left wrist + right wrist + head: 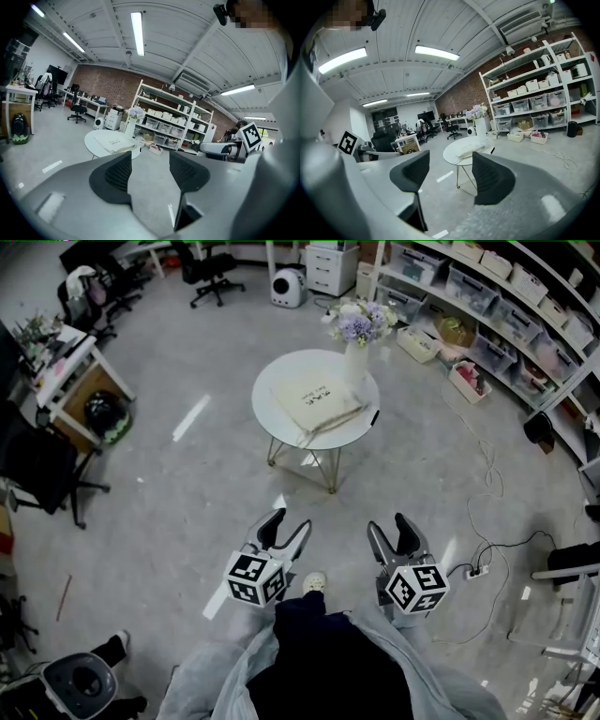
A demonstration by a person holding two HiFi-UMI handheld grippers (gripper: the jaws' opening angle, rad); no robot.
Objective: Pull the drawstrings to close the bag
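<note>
A cream drawstring bag [314, 400] lies flat on a round white table [281, 432], its strings trailing toward the near edge. The bag [117, 143] shows small in the left gripper view and the bag [469, 150] in the right gripper view, both well ahead. My left gripper [285, 528] and right gripper [393, 531] hang side by side near the person's body, far short of the table. Both stand open with nothing between their jaws.
A white vase of purple flowers [357, 337] stands at the table's far right edge. Shelving with bins [506, 306] lines the right wall. Office chairs [208, 273] and desks [66, 362] sit at left. A cable and power strip [475, 570] lie on the floor at right.
</note>
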